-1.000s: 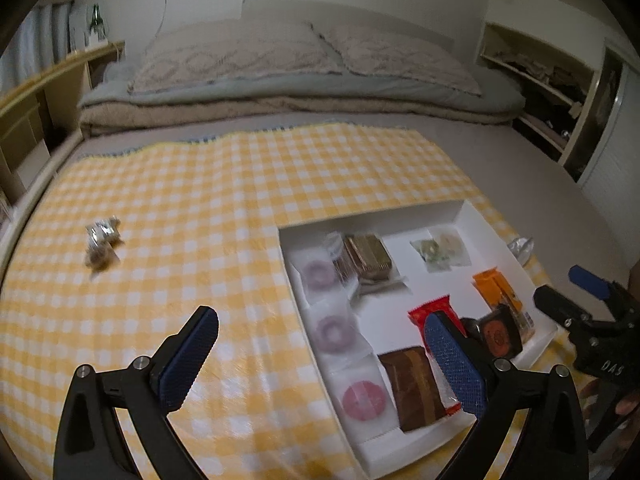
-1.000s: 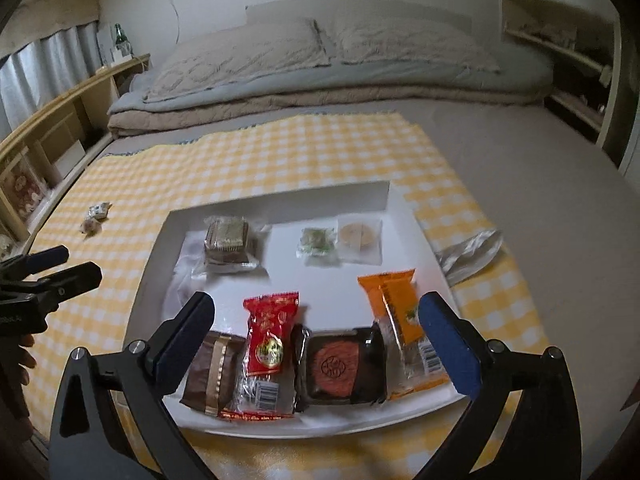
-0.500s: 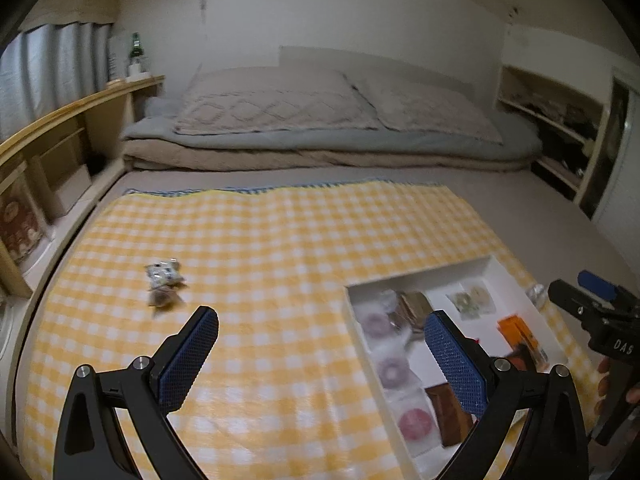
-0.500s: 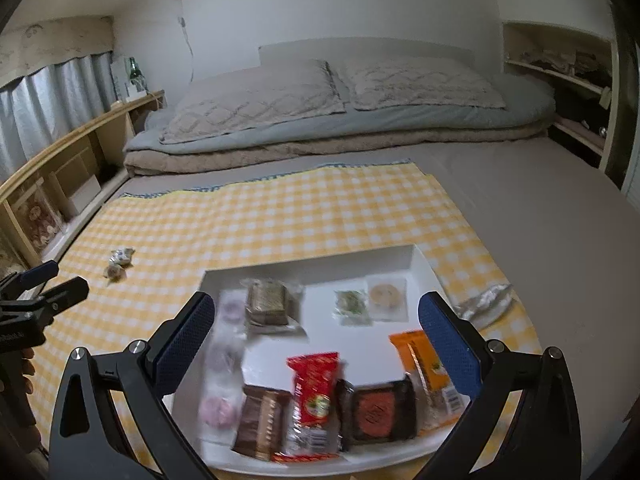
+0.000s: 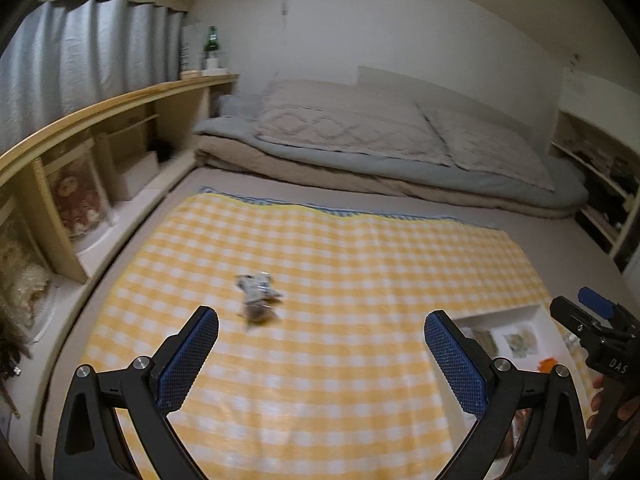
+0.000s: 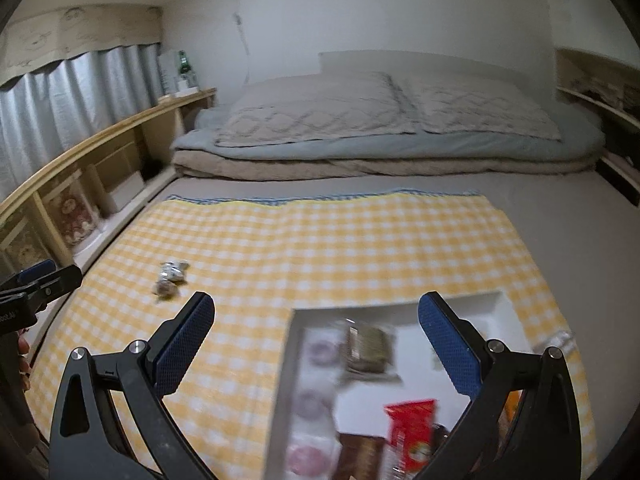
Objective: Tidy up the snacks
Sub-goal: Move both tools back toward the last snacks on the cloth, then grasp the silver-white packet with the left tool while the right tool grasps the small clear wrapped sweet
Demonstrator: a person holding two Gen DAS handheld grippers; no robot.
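A white tray point(image 6: 472, 304) holds several wrapped snacks, among them a red packet point(image 6: 412, 428) and a brown one point(image 6: 366, 346); its far corner shows in the left wrist view point(image 5: 516, 314). Loose small wrapped snacks point(image 5: 258, 296) lie on the yellow checked cloth point(image 5: 340, 264), left of the tray; they also show in the right wrist view point(image 6: 170, 278). My left gripper point(image 5: 320, 354) is open and empty, just short of the loose snacks. My right gripper point(image 6: 314, 346) is open and empty above the tray's left edge.
The cloth lies on a grey mattress point(image 6: 580, 248). Folded bedding with pillows point(image 5: 360, 136) lies at the far end. A wooden shelf unit point(image 5: 80, 152) runs along the left. Another shelf point(image 5: 608, 184) stands at the right. A crumpled wrapper point(image 6: 560, 338) lies right of the tray.
Both grippers have risen and turned left, away from the tray. The loose snacks have moved toward the middle of the left wrist view. Both stay open.
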